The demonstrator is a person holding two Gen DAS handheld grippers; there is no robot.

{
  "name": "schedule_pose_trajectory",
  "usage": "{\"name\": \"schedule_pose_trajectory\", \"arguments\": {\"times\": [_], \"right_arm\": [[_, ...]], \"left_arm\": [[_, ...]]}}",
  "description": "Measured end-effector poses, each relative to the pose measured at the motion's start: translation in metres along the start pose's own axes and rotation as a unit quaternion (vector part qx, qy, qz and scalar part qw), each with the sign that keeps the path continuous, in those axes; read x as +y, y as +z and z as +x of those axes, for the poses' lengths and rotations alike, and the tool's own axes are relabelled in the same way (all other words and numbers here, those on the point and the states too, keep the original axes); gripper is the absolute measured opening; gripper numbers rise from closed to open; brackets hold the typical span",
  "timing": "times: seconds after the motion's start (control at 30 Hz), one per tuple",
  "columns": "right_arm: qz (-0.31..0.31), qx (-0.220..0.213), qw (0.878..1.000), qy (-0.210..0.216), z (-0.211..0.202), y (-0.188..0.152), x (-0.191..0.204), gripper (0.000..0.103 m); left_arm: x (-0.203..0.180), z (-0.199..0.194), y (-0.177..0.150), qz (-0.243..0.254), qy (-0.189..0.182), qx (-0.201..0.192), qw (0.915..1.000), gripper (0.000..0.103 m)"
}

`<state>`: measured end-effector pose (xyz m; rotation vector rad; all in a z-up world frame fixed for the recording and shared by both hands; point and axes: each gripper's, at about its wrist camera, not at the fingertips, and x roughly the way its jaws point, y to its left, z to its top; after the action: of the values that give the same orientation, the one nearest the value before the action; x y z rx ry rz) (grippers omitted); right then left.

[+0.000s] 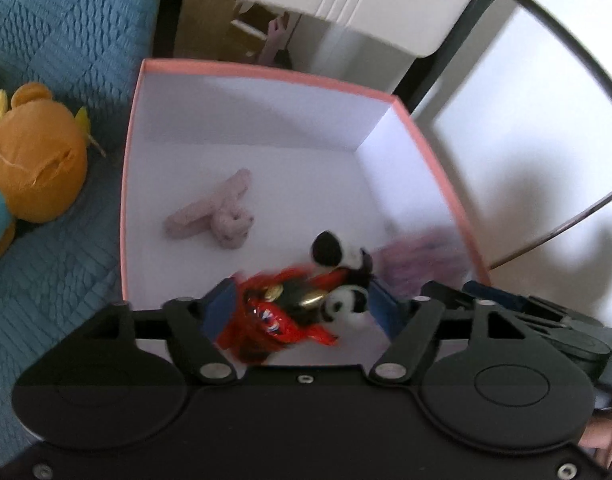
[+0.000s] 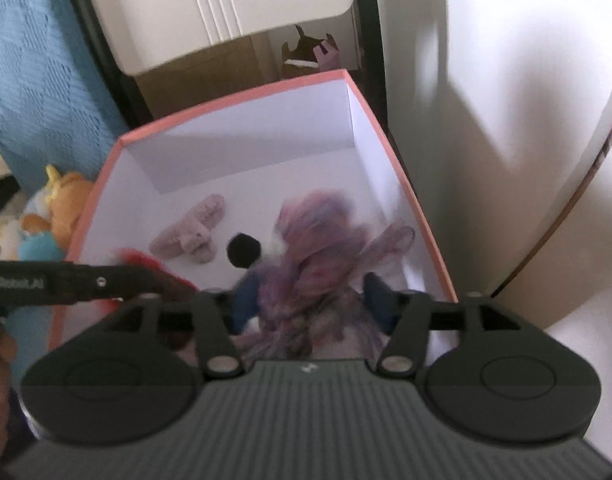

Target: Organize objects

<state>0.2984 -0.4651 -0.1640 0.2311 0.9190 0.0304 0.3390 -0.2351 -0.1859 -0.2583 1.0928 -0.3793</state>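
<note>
A pink-rimmed box with a white inside stands on the bed; it also shows in the right wrist view. A pale pink plush toy lies on its floor. My left gripper is shut on a red, black and white mouse plush, held over the box's near side. My right gripper is shut on a fluffy purple plush, held over the box's right side. The purple plush shows blurred in the left wrist view.
An orange plush and other soft toys lie on the blue quilt left of the box. A black bed frame and a white wall stand behind and right. A brown cardboard box sits beyond.
</note>
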Motion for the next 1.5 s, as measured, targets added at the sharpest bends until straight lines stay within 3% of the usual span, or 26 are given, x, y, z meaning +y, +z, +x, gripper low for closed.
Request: {"name": "schedule_pose_trajectory", "arguments": {"times": [0.7, 1.13, 1.5], "right_arm": [[-0.007, -0.067, 0.998, 0.017, -0.092, -0.001, 0.042, 0.068], [-0.029, -0.113, 0.993, 0.031, -0.152, -0.018, 0.09, 0.068], [-0.046, -0.152, 0.985, 0.061, -0.201, -0.043, 0.14, 0.068]], "left_arm": [[-0.019, -0.112, -0.017, 0.041, -0.023, -0.082, 0.9955, 0.074], [-0.003, -0.191, -0.043, 0.059, -0.033, -0.143, 0.9874, 0.076], [0.02, -0.27, -0.084, 0.074, -0.009, -0.21, 0.9748, 0.076]]}}
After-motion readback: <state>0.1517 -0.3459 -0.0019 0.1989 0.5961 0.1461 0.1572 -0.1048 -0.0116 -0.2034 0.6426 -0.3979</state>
